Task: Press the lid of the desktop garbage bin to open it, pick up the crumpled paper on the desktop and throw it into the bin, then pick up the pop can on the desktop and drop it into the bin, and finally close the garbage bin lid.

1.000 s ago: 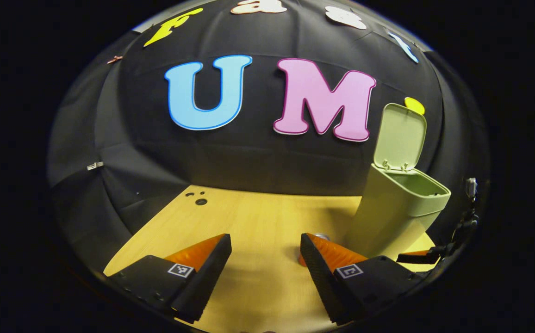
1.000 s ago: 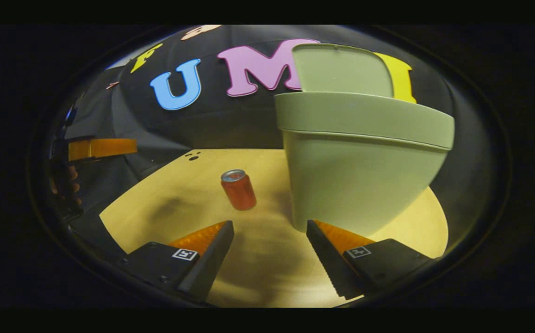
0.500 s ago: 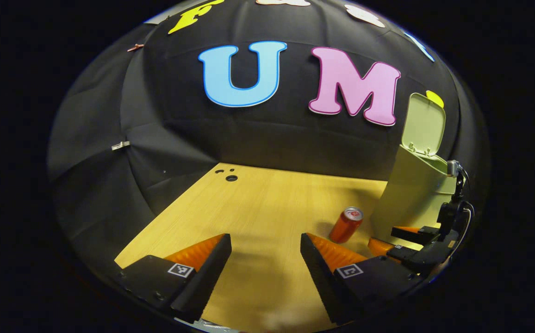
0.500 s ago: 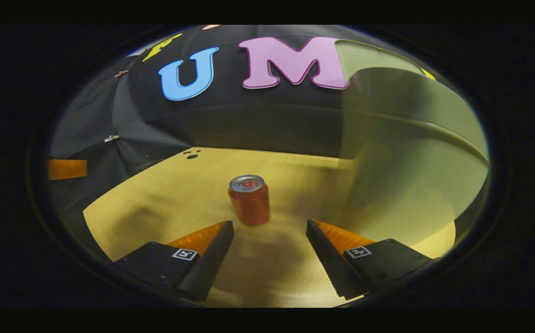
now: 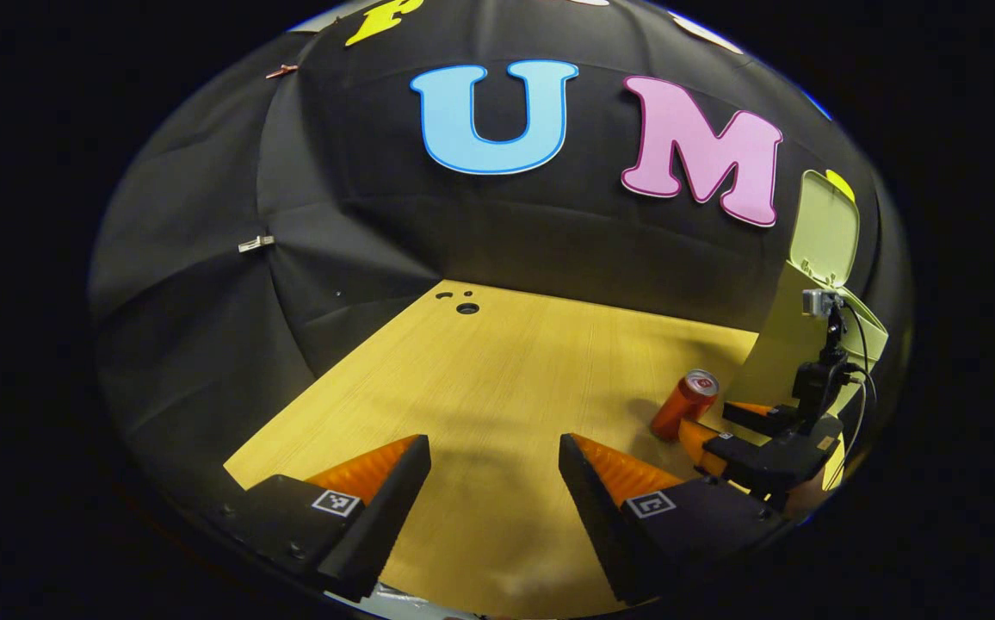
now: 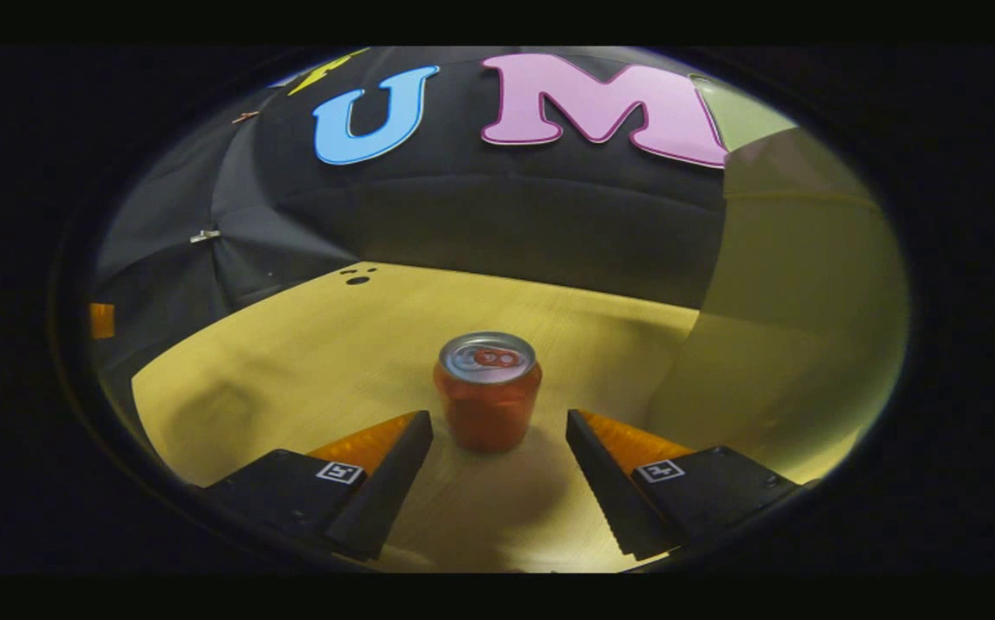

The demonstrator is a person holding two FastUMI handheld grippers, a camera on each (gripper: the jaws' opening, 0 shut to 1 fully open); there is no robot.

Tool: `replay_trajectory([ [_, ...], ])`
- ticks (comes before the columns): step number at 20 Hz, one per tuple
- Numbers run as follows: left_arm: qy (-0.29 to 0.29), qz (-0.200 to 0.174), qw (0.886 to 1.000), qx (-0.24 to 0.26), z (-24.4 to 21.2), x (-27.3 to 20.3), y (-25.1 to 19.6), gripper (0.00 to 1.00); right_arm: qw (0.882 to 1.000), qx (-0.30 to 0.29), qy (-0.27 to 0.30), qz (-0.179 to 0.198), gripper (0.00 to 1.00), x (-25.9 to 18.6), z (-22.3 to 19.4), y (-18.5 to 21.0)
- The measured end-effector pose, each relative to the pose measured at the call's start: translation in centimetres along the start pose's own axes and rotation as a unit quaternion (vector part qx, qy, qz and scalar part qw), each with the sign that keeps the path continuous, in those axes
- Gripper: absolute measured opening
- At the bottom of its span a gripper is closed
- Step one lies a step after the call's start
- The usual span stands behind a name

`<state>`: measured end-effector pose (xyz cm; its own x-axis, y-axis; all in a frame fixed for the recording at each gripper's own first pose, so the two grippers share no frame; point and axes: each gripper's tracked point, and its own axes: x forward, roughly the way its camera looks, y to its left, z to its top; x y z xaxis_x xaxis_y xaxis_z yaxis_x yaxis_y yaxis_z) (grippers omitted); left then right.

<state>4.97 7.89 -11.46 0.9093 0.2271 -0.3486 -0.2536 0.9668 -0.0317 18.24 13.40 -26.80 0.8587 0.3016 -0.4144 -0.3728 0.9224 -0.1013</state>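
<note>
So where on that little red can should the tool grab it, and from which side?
Best around the can's round wall at about mid-height, coming in level from the front, as the right tool is lined up now. The can stands upright on the desk, so its curved sides are free for a finger each. The bin stands close to its right, so a sideways approach looks cramped.

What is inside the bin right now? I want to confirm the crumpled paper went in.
The garbage bin stands with its lid up, but its wall hides the inside, so the paper cannot be confirmed. The pop can stands on the table.
</note>
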Motion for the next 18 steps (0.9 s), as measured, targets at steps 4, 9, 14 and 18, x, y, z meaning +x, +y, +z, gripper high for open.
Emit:
replay_trajectory([
  [4,0.006,0.002,1.0,0.008,-0.3,0.6,-0.3,0.96,1.0,0.004,0.001,-0.006,0.98,2.1,0.0,0.2],
  [9,0.006,0.001,1.0,0.012,-0.2,1.1,-0.6,0.96,1.0,0.002,0.0,-0.008,0.98,4.4,0.1,0.8],
  [14,0.01,0.003,1.0,0.008,-0.6,1.1,-0.7,0.96,1.0,-0.002,-0.005,-0.005,0.98,5.7,0.5,1.3],
  [18,0.013,0.006,1.0,0.011,-1.0,0.6,-0.4,0.96,1.0,-0.006,-0.002,0.006,0.84,5.8,0.9,1.6],
])
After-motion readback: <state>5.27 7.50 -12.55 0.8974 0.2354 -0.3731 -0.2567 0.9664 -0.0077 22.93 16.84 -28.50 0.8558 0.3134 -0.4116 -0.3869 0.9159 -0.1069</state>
